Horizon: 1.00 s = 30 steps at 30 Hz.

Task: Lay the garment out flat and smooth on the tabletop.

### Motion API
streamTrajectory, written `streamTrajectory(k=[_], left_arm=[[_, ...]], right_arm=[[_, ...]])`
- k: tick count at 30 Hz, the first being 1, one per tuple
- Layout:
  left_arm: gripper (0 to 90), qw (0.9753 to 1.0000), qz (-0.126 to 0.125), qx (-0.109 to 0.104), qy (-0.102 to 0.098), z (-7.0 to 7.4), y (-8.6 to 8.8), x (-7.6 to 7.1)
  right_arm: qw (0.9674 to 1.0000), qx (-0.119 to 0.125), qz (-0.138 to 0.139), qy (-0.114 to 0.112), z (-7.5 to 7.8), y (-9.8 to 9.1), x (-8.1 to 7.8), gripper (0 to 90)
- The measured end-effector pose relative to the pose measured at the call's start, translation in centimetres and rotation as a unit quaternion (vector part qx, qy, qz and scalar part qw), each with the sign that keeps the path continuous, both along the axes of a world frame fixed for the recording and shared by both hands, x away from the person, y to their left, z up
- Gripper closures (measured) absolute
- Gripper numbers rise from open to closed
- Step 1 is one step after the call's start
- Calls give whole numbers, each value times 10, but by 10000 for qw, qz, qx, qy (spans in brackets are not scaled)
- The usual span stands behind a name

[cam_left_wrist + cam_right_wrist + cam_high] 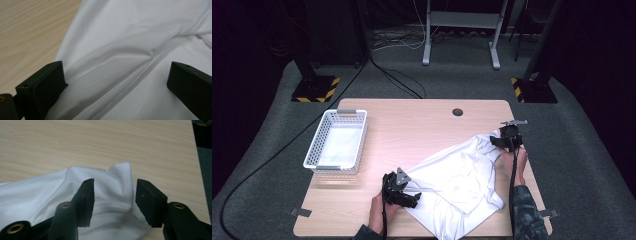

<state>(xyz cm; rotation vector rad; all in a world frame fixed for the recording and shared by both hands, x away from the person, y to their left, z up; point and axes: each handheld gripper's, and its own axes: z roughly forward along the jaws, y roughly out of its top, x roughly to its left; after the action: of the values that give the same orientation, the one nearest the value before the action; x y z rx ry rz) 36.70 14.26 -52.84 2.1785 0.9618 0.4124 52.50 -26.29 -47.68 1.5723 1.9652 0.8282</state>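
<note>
a white shirt (457, 180) of fine dotted knit lies crumpled on the near right of the pale wood table (412, 125). the left gripper (115, 82) gapes wide over a stitched seam, gripping nothing. the right gripper (115, 195), at the far right corner fold, stands half open, seemingly not pinching. a white perforated basket (314, 150) sits left.
</note>
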Motion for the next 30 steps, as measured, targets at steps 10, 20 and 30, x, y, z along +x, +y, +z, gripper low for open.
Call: streamTrajectory(k=[10,20,30], left_arm=[[13,10000,0,3,-3,0,0,0],[13,10000,-3,3,-3,0,0,0],[13,10000,-1,1,-7,0,0,0]], right_arm=[[9989,94,199,415,-29,13,-15,518],[9996,-41,204,207,-31,5,-8,890],[9997,-168,-44,187,-29,-9,10,820]])
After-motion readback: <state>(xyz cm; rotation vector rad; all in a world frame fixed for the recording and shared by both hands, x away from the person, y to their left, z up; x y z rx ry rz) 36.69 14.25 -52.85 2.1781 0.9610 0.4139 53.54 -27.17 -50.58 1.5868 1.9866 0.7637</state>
